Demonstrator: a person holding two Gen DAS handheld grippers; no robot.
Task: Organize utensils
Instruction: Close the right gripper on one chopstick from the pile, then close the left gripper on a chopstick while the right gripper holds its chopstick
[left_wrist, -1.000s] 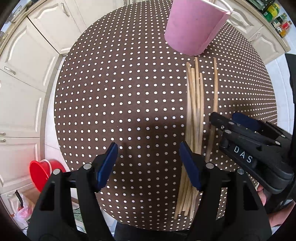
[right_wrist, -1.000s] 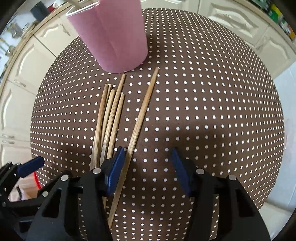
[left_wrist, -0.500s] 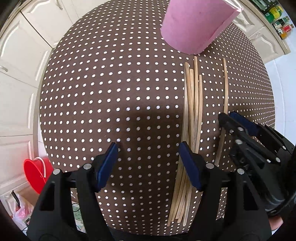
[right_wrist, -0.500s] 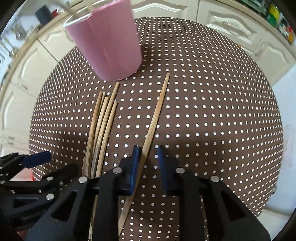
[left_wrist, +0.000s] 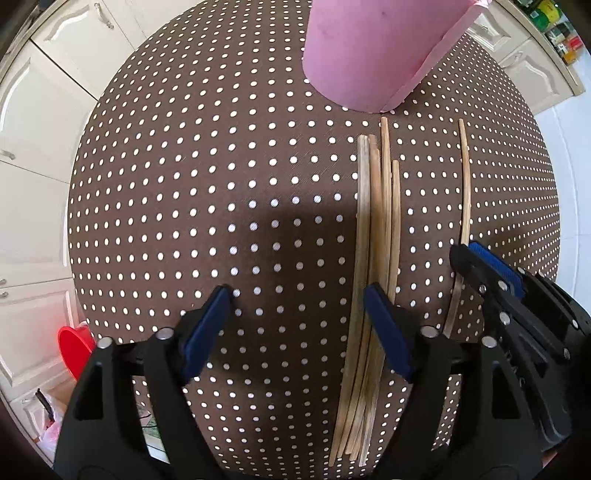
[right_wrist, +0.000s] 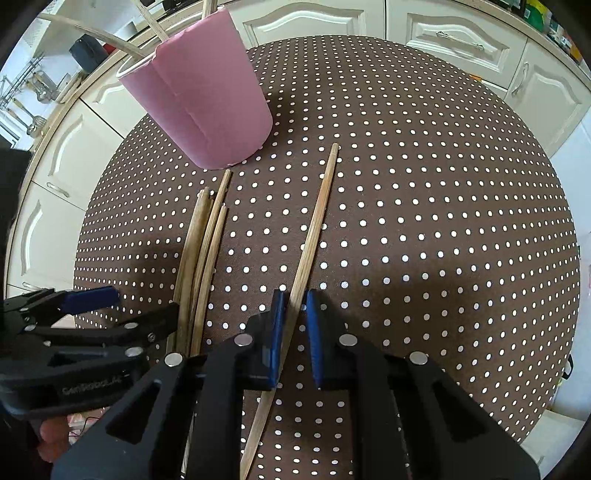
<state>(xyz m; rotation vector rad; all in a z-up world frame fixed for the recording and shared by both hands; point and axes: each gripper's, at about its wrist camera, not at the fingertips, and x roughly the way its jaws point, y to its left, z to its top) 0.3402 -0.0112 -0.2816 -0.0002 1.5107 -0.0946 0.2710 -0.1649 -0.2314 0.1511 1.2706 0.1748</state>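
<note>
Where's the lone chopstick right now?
In the right wrist view the lone chopstick lies right of the chopstick bundle, below the pink cup, between the closing right gripper pads.

The left gripper (left_wrist: 297, 321) points down over the dotted table (left_wrist: 221, 184), jaws opening, its right pad beside a bundle of chopsticks (left_wrist: 373, 240). A pink cup (left_wrist: 369, 51) stands at the far edge. The right gripper (left_wrist: 476, 266) meets a lone chopstick (left_wrist: 464, 177).
</note>
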